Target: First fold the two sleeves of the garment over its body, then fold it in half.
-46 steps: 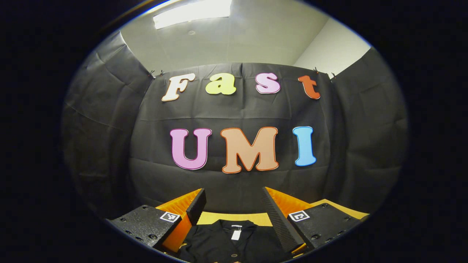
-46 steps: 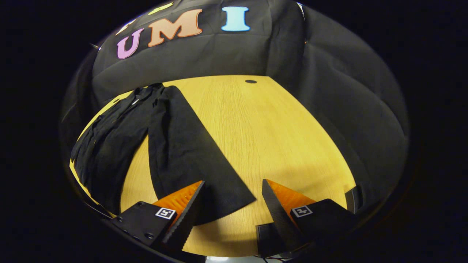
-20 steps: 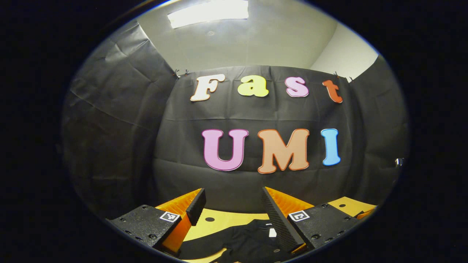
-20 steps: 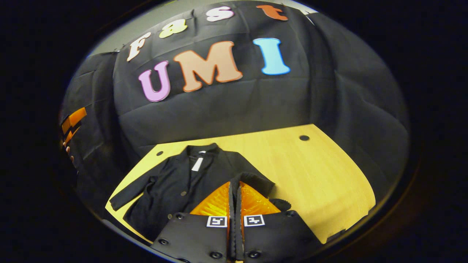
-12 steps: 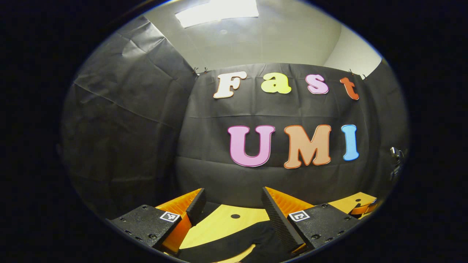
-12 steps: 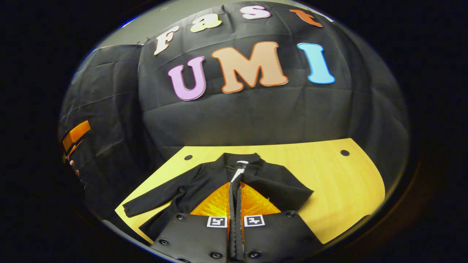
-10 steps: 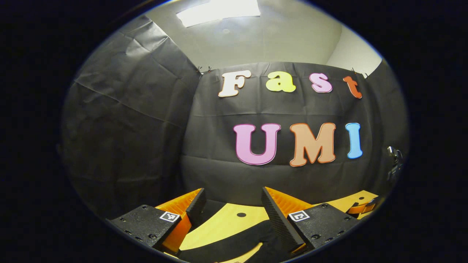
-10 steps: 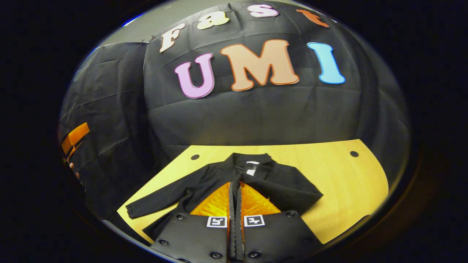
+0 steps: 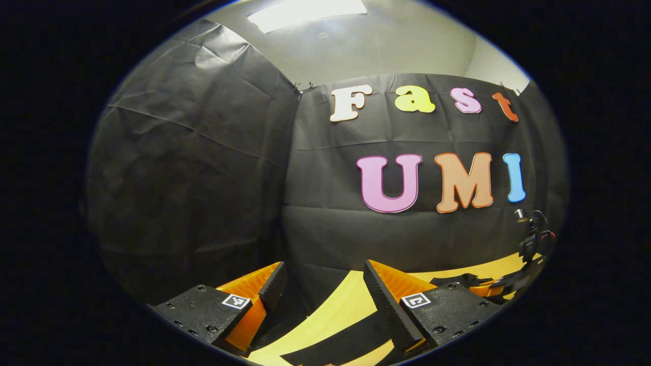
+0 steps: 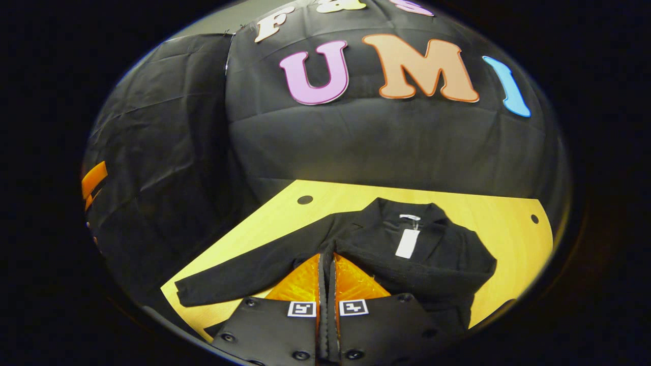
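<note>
One sleeve going over the body.
I'm dragging the sleeve [image 10: 407, 277] across the garment [image 10: 437, 249] with right claw [image 10: 328, 264] clamped; left claw [image 9: 323, 287] hanging agape, empty, over counter [image 9: 330, 312].

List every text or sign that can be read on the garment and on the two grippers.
White tag at the collar of the garment: too small, nothing readable.
Square markers on the right gripper: black-and-white patterns, no words.
Square markers on the left gripper: the same, no words.
</note>
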A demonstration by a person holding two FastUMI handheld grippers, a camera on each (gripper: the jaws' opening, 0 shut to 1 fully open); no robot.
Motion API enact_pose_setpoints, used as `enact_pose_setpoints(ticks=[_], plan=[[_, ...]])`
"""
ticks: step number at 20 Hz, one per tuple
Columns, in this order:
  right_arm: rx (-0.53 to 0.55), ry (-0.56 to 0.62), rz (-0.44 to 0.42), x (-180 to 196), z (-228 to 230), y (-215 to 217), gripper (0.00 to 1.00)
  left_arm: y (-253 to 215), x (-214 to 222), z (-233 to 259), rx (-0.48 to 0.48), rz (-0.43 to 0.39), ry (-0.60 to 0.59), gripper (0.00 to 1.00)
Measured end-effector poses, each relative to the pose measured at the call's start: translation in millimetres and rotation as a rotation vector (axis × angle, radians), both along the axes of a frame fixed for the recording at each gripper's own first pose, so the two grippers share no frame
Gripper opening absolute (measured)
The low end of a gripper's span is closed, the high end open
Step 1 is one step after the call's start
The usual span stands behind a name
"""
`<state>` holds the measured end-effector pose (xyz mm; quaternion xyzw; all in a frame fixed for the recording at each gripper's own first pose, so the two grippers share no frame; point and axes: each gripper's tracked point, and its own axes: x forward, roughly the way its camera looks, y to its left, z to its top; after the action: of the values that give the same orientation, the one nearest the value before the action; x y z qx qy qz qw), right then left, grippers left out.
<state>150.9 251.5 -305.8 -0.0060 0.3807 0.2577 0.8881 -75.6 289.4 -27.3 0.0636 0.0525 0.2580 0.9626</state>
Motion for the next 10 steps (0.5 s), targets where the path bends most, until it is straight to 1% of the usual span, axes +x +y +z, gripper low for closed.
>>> enact_pose_setpoints(ticks=[4, 7, 8, 10], plan=[[-0.03, 0.043, 0.004, 27.5, -30.9, 31.1, 0.02, 21.9, -2.5, -18.8, -0.021, 0.031, 0.036, 0.92], [-0.025, 0.073, -0.047, 48.5, -44.6, 45.2, 0.02, 28.9, 0.8, -43.5, -0.067, 0.03, 0.064, 0.92], [-0.012, 0.052, -0.085, 56.8, -39.8, 44.3, 0.06, 30.3, 1.4, -54.5, -0.087, 0.028, 0.081, 0.92], [0.01, -0.072, -0.136, 77.5, -7.0, 36.5, 0.52, 33.3, 0.4, -77.1, -0.109, 0.027, 0.118, 0.92]])
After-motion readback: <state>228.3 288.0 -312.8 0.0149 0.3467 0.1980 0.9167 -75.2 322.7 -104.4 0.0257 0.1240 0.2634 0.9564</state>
